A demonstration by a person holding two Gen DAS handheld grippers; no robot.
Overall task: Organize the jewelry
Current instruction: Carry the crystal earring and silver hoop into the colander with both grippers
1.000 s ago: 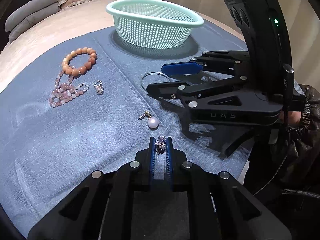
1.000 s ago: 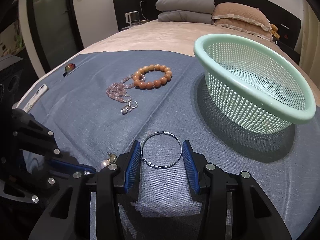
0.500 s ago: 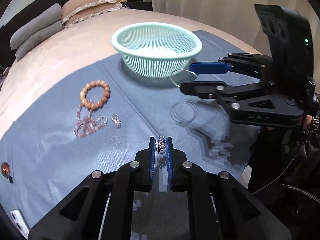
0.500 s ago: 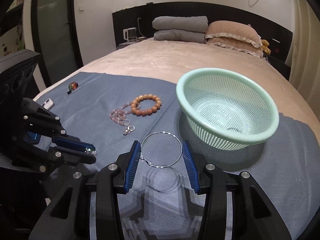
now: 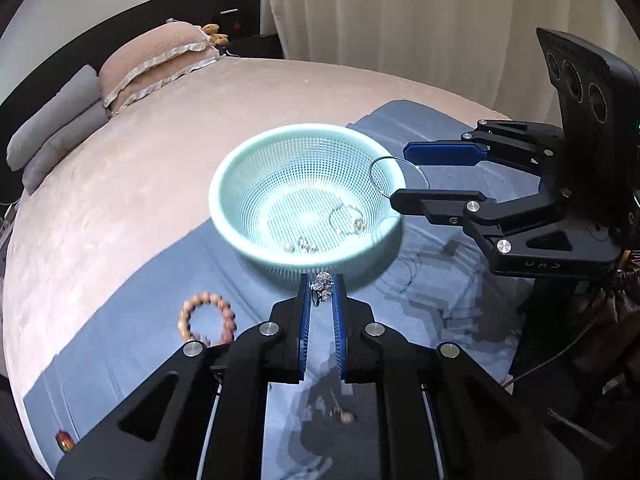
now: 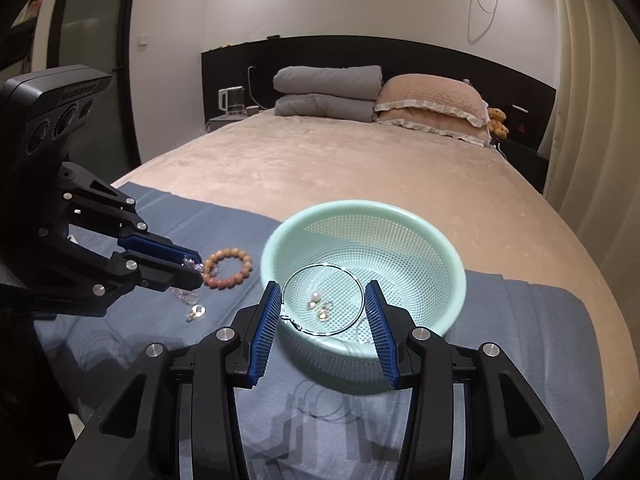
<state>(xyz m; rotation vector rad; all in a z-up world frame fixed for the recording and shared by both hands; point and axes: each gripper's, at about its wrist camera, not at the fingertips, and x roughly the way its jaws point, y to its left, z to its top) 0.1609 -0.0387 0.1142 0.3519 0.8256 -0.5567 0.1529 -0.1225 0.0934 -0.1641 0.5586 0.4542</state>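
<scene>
A mint green mesh basket [image 5: 240, 184] [image 6: 440, 248] stands on a blue cloth [image 5: 440, 312] [image 6: 520, 320] on the bed, with a few small jewelry pieces [image 5: 348, 220] [image 6: 320, 308] inside. My left gripper [image 5: 322, 294] [image 6: 192, 268] is shut on a sparkly ring [image 5: 322, 284], held above the cloth just short of the basket's near rim. My right gripper [image 6: 323, 306] [image 5: 404, 182] is shut on a thin silver bangle [image 6: 304, 276] [image 5: 376, 168], held over the basket's edge.
An orange bead bracelet [image 5: 204, 316] [image 6: 228, 268] lies on the cloth left of the basket, with a small ring [image 6: 196, 312] near it. A pearl earring [image 5: 346, 416] lies below my left gripper. Pillows [image 6: 428, 104] and folded blankets [image 6: 328, 92] sit at the headboard.
Both grippers have risen and moved toward the basket, carrying the ring and the bangle. The bangle now hangs over the basket's rim.
</scene>
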